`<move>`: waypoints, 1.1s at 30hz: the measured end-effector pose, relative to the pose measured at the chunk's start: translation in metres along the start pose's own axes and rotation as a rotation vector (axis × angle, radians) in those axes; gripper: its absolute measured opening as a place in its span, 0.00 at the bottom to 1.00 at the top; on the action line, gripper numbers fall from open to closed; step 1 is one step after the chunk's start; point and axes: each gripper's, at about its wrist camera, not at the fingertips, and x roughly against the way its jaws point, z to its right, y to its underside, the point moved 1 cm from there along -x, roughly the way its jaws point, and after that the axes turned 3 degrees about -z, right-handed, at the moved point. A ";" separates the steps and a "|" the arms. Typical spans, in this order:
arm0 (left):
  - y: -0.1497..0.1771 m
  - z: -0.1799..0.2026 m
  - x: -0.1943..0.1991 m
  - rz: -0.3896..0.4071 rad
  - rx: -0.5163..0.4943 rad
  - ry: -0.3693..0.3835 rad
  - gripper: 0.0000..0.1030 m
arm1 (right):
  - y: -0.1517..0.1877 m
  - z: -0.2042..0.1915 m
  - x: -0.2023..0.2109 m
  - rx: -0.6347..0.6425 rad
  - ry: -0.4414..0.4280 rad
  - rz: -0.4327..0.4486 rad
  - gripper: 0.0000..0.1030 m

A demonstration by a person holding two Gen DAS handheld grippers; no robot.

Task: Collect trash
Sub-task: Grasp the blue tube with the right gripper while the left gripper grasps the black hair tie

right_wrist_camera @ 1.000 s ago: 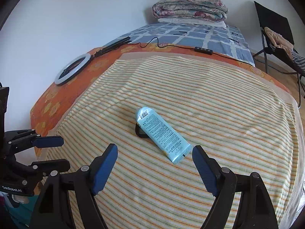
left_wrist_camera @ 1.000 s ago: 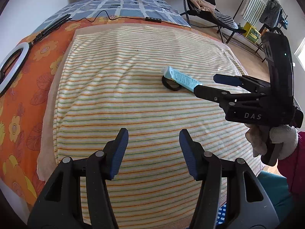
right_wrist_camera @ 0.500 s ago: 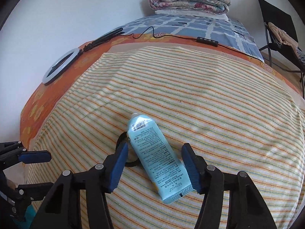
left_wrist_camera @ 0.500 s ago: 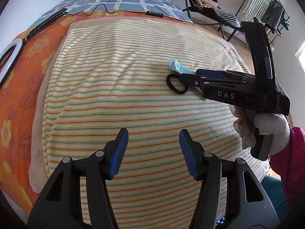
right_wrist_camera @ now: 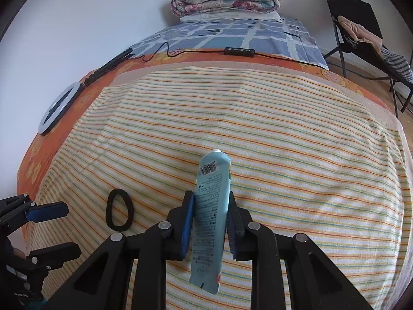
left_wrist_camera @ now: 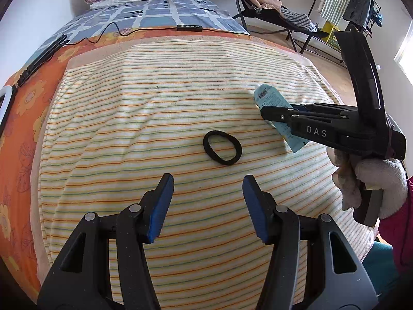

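ring light [left_wrist_camera: 5, 103] cropped, tube print [right_wrist_camera: 210, 206] unreadable

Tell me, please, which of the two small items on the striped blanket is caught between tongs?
The light blue tube, pinched as the right tongs are closing on it. The black hair tie lies loose on the blanket, ahead of the open left tongs.

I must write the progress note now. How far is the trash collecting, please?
Done: nothing visibly put away yet, and no bin is in view. In hand: the right gripper has its jaws closing on the blue tube, pads against its sides. Left: the black hair tie lies on the striped towel, ahead of the open left gripper.
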 end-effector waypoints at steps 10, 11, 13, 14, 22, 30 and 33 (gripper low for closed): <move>-0.025 0.018 -0.040 -0.018 -0.031 -0.050 0.55 | 0.007 0.016 0.011 -0.044 -0.019 0.016 0.05; -0.025 0.020 -0.043 -0.016 -0.036 -0.059 0.55 | 0.007 0.016 0.011 -0.044 -0.019 0.018 0.05; -0.025 0.023 -0.045 -0.006 -0.054 -0.072 0.55 | 0.008 0.015 0.012 -0.043 -0.019 0.020 0.05; -0.025 0.024 -0.045 -0.001 -0.060 -0.079 0.49 | 0.009 0.015 0.013 -0.045 -0.018 0.023 0.05; -0.023 0.022 -0.041 0.029 -0.068 -0.095 0.05 | 0.019 0.008 0.017 -0.051 -0.019 0.026 0.05; -0.018 0.018 -0.016 0.072 -0.035 -0.087 0.05 | 0.026 -0.002 0.037 -0.038 -0.015 0.059 0.04; -0.015 0.019 -0.001 0.080 -0.023 -0.077 0.05 | 0.029 -0.003 0.048 -0.050 -0.026 0.066 0.04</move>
